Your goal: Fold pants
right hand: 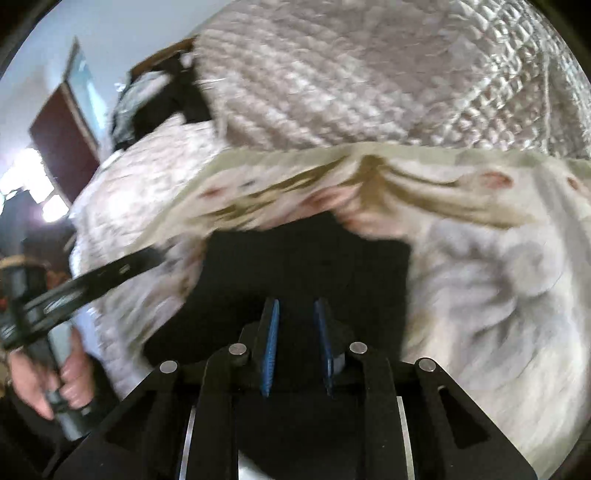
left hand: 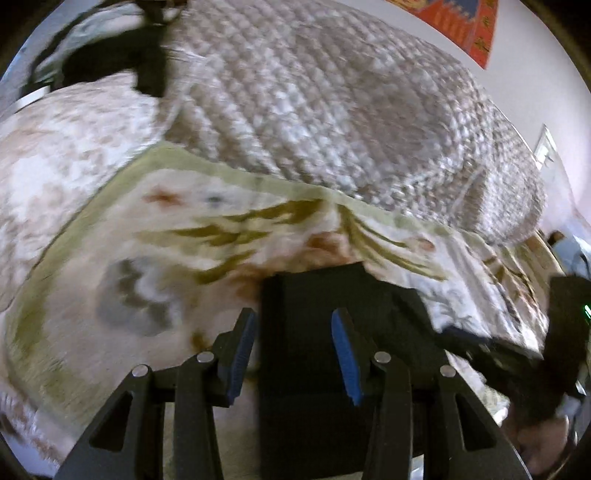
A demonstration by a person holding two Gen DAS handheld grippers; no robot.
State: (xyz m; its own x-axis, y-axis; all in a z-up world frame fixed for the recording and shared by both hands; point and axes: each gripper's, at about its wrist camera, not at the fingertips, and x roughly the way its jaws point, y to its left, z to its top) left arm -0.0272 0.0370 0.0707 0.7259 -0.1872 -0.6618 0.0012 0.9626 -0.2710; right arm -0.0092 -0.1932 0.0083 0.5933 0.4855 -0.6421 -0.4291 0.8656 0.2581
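Observation:
The black pants (left hand: 314,306) lie folded into a rectangle on a floral sheet (left hand: 155,258). My left gripper (left hand: 293,356) hovers over their left part with its blue pads (left hand: 345,354) wide apart, open; black cloth shows below the gap. In the right wrist view the pants (right hand: 306,266) fill the middle. My right gripper (right hand: 295,347) is over them, its pads (right hand: 269,347) a narrow gap apart, open, with no cloth visibly pinched. Each gripper shows in the other's view: the right one (left hand: 517,354), and the left one (right hand: 92,280) held by a hand (right hand: 70,380). Both views are motion-blurred.
A quilted beige bedspread (left hand: 332,110) rises behind the sheet. Dark items (left hand: 122,59) lie at the bed's far left corner. A red patterned rug (left hand: 461,26) shows at the upper right. A dark door (right hand: 62,147) stands at the left of the right wrist view.

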